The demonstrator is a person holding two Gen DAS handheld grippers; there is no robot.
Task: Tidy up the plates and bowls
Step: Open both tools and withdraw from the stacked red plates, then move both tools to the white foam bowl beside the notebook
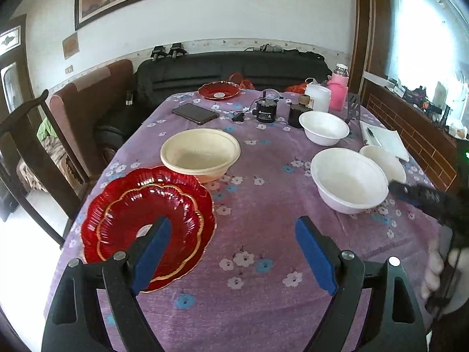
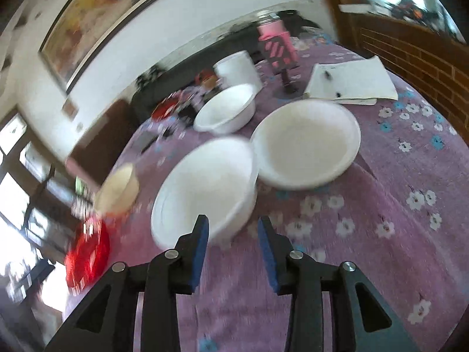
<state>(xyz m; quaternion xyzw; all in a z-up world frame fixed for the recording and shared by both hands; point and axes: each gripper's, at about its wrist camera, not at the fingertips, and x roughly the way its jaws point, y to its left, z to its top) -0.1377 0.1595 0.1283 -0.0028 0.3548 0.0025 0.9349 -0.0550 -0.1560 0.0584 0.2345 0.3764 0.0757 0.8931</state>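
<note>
On the bench, the plates look nearly sorted: two red plates sit stacked at eight o'clock, a third red plate alone at twelve. The cream bowl and three white bowls remain unstacked. Left tool spread wide, empty; right tool partly spread, empty. The right view is blurred.

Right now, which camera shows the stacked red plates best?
The left wrist view: the stacked red plates lie sharp and close, partly behind one finger. In the right wrist view they are only a red blur at the left edge.
</note>
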